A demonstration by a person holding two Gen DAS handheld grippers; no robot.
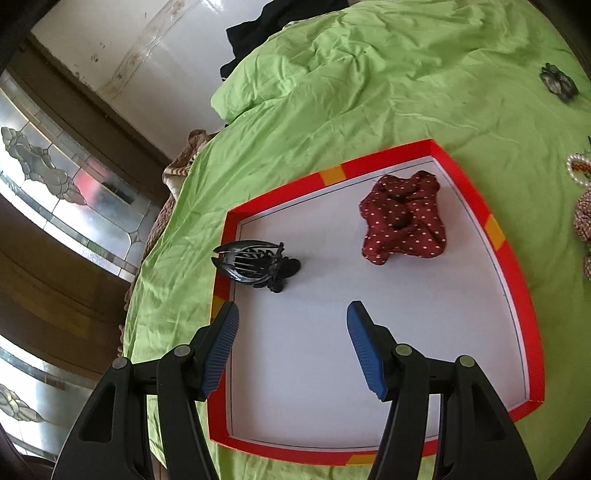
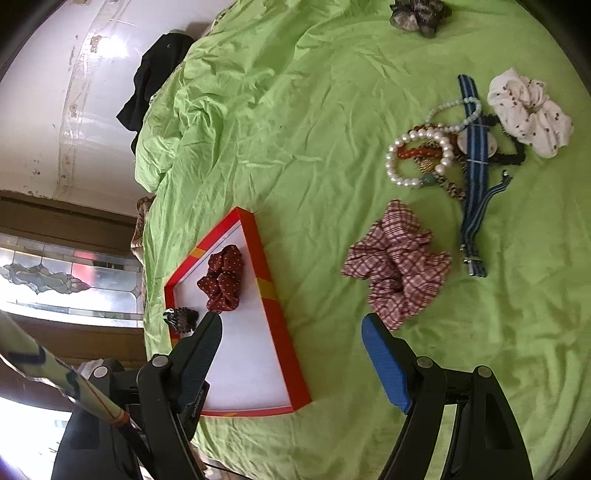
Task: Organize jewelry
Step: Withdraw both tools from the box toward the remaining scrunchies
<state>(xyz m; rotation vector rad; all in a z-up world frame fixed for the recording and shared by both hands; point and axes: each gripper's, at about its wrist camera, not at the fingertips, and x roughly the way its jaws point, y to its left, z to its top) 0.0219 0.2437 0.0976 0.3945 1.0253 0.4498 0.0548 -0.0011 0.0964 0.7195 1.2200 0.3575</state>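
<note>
Green bedsheet [image 2: 332, 110] covers the bed under everything you are working with. Your left tongs [image 1: 291, 314] hang over the red-rimmed tray [image 1: 517, 280], spread wide with nothing between the blue pads. Inside that tray, on its white floor, a black hair claw [image 1: 255, 266] lies against the left rim, and a dark red dotted scrunchie [image 1: 402, 221] sits well apart from it toward the far right corner. Your right tongs [image 2: 291, 325] are also spread open and hold nothing; their left finger [image 2: 199, 347] crosses in front of the tray's near corner, while the right finger [image 2: 384, 362] sits over bare sheet, its tip just short of a red-and-white checked scrunchie [image 2: 399, 266] lying on the bed to the right of the tray. Beyond that scrunchie you have a cluster of loose pieces on the sheet: a white pearl bracelet [image 2: 417, 158] overlapping an orange bead string [image 2: 413, 151], a pale bead bracelet [image 2: 454, 114], a blue striped strap [image 2: 474, 177] running through them, and a white speckled scrunchie [image 2: 528, 114] at the far right. A grey scrunchie [image 2: 417, 14] lies alone at the top, far from the rest.
</note>
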